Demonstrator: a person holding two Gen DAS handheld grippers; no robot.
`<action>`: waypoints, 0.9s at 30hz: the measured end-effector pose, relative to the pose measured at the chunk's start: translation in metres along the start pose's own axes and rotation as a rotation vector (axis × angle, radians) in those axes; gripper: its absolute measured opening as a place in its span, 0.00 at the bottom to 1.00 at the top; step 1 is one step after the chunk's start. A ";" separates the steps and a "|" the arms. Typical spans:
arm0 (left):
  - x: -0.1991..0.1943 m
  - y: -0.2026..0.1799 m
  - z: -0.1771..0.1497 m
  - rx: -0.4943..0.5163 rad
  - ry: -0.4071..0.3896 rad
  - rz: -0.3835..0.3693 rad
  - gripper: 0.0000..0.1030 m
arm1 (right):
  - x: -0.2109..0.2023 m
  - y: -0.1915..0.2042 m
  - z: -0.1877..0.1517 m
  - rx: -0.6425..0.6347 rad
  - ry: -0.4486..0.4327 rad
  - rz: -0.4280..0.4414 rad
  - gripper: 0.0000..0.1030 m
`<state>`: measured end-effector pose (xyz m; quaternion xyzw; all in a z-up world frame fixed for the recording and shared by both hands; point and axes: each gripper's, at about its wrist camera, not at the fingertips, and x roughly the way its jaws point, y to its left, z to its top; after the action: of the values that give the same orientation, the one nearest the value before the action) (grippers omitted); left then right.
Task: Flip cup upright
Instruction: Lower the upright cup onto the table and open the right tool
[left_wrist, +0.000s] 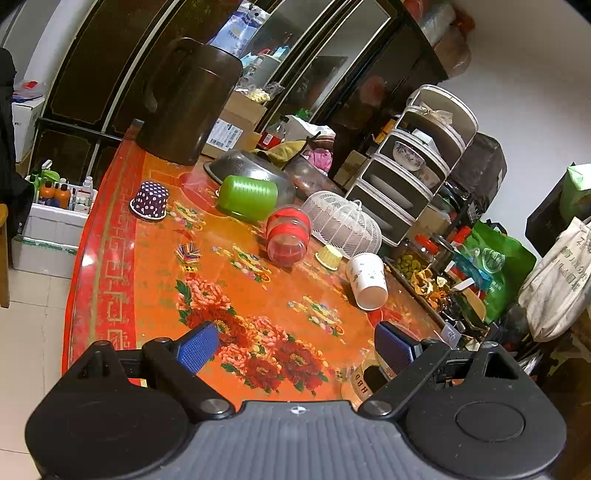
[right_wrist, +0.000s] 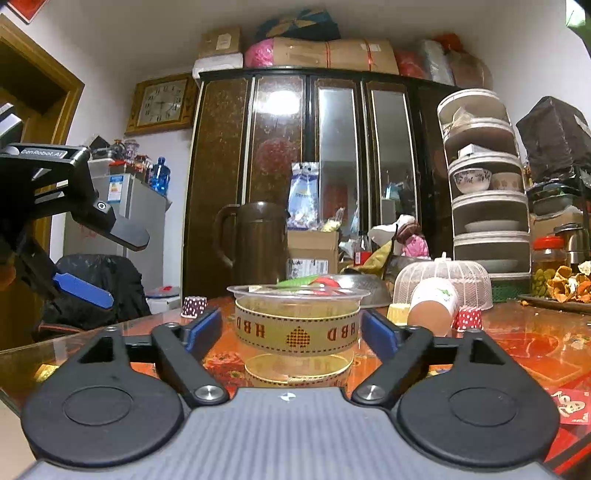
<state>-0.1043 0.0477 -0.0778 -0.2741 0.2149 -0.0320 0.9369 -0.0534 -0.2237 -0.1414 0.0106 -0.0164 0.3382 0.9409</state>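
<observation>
A clear plastic cup (right_wrist: 297, 325) with a gold "HBD" band stands upright, mouth up, on the red floral table (right_wrist: 517, 343). My right gripper (right_wrist: 291, 328) is open with its blue pads on either side of the cup, apart from it. The same cup (left_wrist: 364, 380) shows partly hidden behind my left gripper's right finger. My left gripper (left_wrist: 295, 347) is open and empty above the table's near edge; it also shows at the left of the right wrist view (right_wrist: 83, 286). A white paper cup (left_wrist: 367, 280) lies on its side, as do a green cup (left_wrist: 247, 197) and a red-banded clear cup (left_wrist: 288, 236).
A purple dotted cup (left_wrist: 150, 201) stands upside down at the left. A white mesh food cover (left_wrist: 343, 221), a steel colander (left_wrist: 243, 168) and a dark brown jug (left_wrist: 188, 99) stand further back. A tiered dish rack (left_wrist: 417, 162) and bags crowd the right side.
</observation>
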 end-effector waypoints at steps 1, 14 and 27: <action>0.001 -0.001 -0.001 0.003 0.001 0.002 0.91 | 0.000 0.000 0.001 0.002 0.013 0.003 0.94; -0.009 -0.045 -0.011 0.284 -0.063 0.110 1.00 | -0.034 -0.032 0.056 0.204 0.366 0.009 0.99; -0.048 -0.123 0.001 0.408 0.061 0.101 1.00 | -0.064 -0.031 0.134 0.162 0.502 -0.012 0.99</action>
<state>-0.1403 -0.0475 0.0059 -0.0662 0.2459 -0.0360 0.9664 -0.0865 -0.2928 -0.0100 0.0019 0.2447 0.3249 0.9136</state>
